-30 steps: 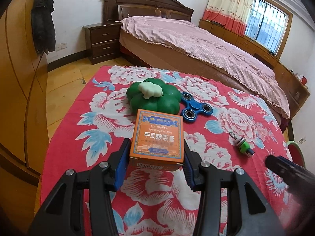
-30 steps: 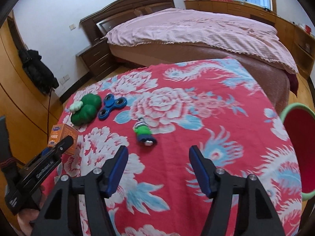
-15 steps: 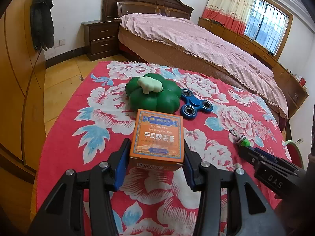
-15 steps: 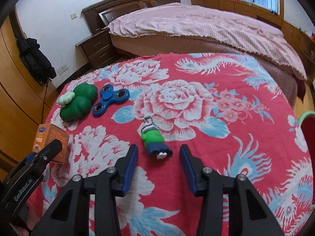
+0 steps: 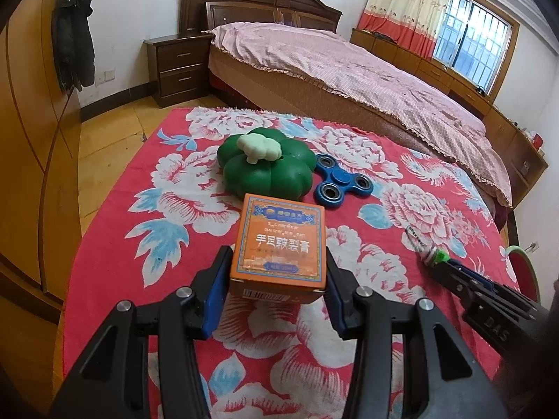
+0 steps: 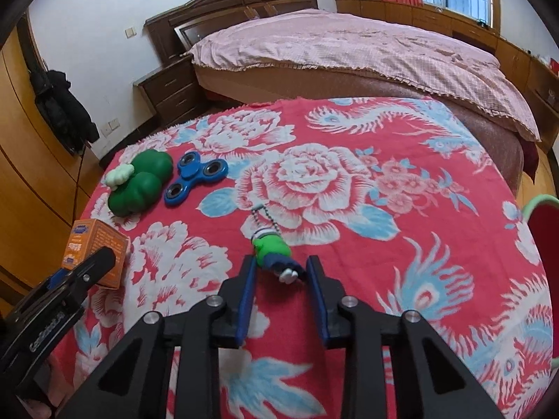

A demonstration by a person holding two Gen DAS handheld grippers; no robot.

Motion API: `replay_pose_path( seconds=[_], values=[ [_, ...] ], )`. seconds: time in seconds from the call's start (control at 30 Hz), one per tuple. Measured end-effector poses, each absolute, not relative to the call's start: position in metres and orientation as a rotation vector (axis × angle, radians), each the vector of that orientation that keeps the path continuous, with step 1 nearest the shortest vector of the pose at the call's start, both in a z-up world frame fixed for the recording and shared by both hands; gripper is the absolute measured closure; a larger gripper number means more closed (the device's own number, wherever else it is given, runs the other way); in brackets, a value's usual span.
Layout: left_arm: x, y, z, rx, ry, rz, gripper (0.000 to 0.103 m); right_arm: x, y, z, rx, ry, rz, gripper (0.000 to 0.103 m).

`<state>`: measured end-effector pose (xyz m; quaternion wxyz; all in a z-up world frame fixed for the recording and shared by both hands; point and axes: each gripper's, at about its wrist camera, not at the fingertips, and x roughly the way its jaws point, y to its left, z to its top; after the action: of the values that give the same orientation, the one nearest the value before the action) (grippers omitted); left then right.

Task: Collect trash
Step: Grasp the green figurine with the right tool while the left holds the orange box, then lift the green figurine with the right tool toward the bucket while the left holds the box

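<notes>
My left gripper (image 5: 277,281) is shut on an orange carton (image 5: 279,246) and holds it over the red floral cloth; the carton also shows in the right wrist view (image 6: 94,251). My right gripper (image 6: 281,272) has its jaws narrowed around a small green keychain figure (image 6: 274,253) that lies on the cloth; a gap shows on the left side, so it is open around it. The figure also shows at the right in the left wrist view (image 5: 431,255).
A green pumpkin-shaped toy (image 5: 265,167) and a blue fidget spinner (image 5: 340,181) lie beyond the carton. The table's floral cloth (image 6: 384,174) ends at a bed (image 6: 349,49). A red bin with a green rim (image 6: 545,223) stands at the right edge.
My right gripper moved forward to the keychain figure and its jaws narrowed around it. The left gripper kept hold of the carton and barely moved.
</notes>
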<state>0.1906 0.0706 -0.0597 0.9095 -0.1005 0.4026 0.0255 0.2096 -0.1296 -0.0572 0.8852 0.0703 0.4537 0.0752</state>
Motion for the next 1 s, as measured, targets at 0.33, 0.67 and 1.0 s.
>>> replay_pose_path(
  seconds=[0.33,0.67,1.0],
  values=[
    [0.178,0.053,-0.046,-0.200,0.823,0.021,0.054,0.171,-0.165,-0.037,0.217,0.899,0.158,0.072],
    [0.162,0.024,-0.029,-0.180,0.805,-0.034,0.054,0.136,-0.208,-0.019,0.266,0.848,0.107,0.072],
    [0.151,-0.012,-0.014,-0.151,0.799,-0.108,0.054,0.109,-0.250,-0.006,0.318,0.802,0.049,0.072]
  ],
)
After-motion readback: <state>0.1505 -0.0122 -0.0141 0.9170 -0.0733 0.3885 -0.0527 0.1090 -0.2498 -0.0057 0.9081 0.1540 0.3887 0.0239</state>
